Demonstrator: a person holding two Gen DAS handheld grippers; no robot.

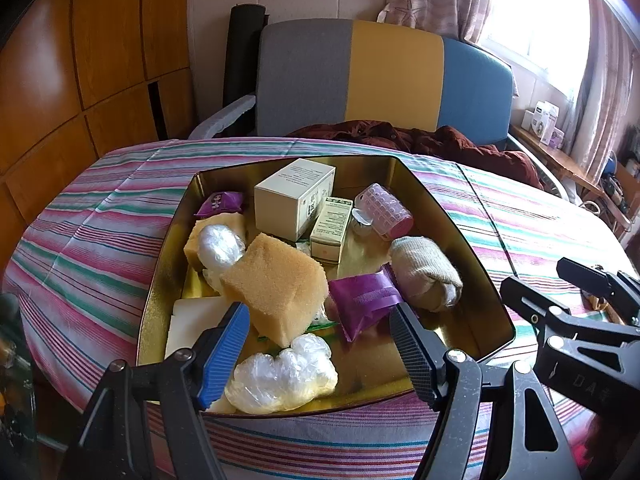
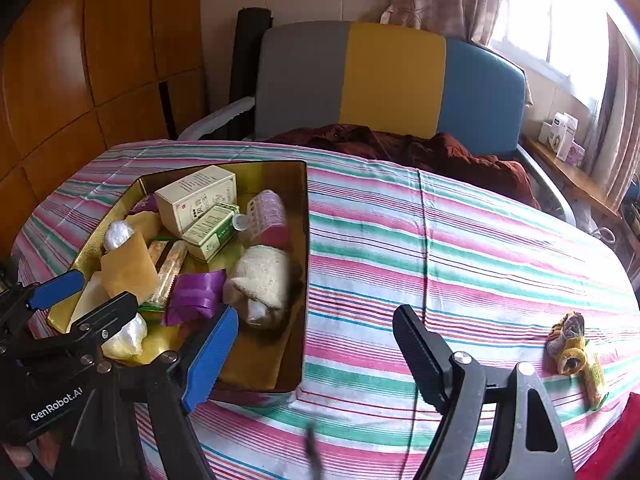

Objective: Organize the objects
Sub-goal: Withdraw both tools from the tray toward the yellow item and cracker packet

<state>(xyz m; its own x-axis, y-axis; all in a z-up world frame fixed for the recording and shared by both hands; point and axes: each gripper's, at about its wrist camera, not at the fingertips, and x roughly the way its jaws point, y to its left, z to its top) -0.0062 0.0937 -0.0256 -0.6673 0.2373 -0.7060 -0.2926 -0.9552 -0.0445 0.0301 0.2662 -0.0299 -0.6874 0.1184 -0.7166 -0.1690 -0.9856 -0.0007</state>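
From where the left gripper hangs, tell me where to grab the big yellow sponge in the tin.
Grip the yellow sponge across its two flat side faces, coming down from above and the near side. It lies tilted on top of the pile in the gold tin, so those faces are free. The left gripper jaws stand open, probably wide enough.

two boxes (image 1: 295, 199), two sponges (image 1: 276, 283)
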